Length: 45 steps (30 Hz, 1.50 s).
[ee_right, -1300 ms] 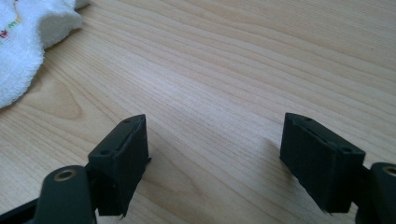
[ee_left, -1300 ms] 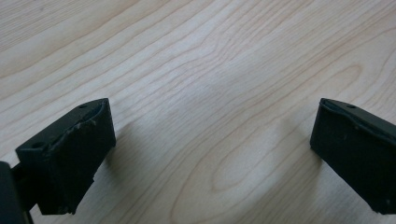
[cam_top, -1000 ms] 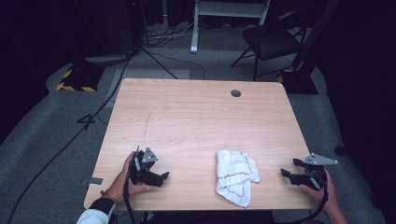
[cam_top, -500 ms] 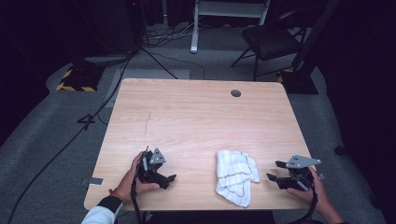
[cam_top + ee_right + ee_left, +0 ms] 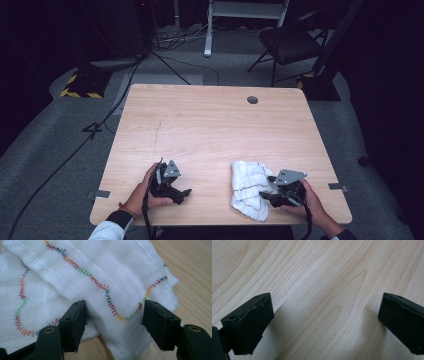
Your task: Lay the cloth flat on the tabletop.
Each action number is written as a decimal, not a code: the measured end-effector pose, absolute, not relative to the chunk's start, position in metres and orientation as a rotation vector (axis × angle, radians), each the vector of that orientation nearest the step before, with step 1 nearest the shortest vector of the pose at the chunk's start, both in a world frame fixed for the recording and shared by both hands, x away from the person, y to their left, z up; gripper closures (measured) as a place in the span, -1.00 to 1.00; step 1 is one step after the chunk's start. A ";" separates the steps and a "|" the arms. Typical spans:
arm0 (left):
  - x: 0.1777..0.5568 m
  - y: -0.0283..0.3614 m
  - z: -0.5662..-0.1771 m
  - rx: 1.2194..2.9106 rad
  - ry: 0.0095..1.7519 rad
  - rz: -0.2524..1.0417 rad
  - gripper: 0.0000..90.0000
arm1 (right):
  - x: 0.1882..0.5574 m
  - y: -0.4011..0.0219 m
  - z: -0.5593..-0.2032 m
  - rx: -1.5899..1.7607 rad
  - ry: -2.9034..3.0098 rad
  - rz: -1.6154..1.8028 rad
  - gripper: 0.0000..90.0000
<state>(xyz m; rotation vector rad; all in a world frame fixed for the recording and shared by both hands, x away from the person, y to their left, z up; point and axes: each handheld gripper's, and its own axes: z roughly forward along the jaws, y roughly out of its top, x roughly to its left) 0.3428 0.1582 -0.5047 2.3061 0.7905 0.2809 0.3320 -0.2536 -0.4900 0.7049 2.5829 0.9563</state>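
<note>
While cloth [image 5: 248, 189] is lying crumpled near tabletop [image 5: 215, 130] front edge | right hand-held gripper [image 5: 113, 315] is straddling its edge, jaws apart | left hand-held gripper [image 5: 324, 317] is hovering over bare wood, jaws wide.

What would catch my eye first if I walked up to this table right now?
Probably the crumpled white cloth with rainbow zigzag stitching, lying near the front edge of the pale wooden table. The right gripper has its open jaws set on either side of a fold of it. The left gripper sits apart over bare wood, jaws wide open.
</note>
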 end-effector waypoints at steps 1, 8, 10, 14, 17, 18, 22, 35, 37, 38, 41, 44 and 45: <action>0.343 0.157 -0.505 2.308 0.792 0.280 -0.99 | 0.336 -0.252 -0.490 0.699 2.582 0.952 -0.25; 0.351 0.141 -0.505 2.323 0.733 0.259 -0.99 | 0.368 -0.245 -0.493 0.737 2.575 0.991 -0.38; 0.353 0.139 -0.504 2.325 0.727 0.258 -0.99 | 0.374 -0.242 -0.493 0.738 2.571 0.991 -0.40; 0.359 0.133 -0.505 2.326 0.712 0.250 -0.99 | 0.388 -0.233 -0.493 0.748 2.557 0.966 -0.49; 0.365 0.129 -0.504 2.328 0.715 0.254 -0.99 | 0.396 -0.228 -0.494 0.766 2.539 0.973 -0.49; 0.366 0.127 -0.504 2.326 0.721 0.254 -0.99 | 0.397 -0.226 -0.494 0.767 2.530 0.972 -0.49; 0.371 0.121 -0.504 2.335 0.716 0.248 -0.99 | 0.397 -0.227 -0.492 0.749 2.534 0.963 -0.43; 0.370 0.108 -0.495 2.347 0.716 0.236 -0.61 | 0.391 -0.314 -0.478 0.944 2.399 0.987 -0.32; 0.370 0.103 -0.493 2.351 0.698 0.219 -0.58 | 0.393 -0.322 -0.481 0.991 2.372 1.000 -0.29; 0.369 0.099 -0.490 2.351 0.685 0.227 -0.70 | 0.394 -0.325 -0.482 1.015 2.364 1.009 -0.29; 0.367 0.088 -0.484 2.332 0.639 0.233 -0.59 | 0.396 -0.326 -0.483 1.008 2.347 0.975 -0.29; 0.366 0.079 -0.478 2.316 0.612 0.243 -0.59 | 0.396 -0.325 -0.485 1.015 2.350 0.975 -0.29; 0.365 0.072 -0.473 2.305 0.584 0.258 -0.62 | 0.397 -0.324 -0.487 1.010 2.359 0.959 -0.29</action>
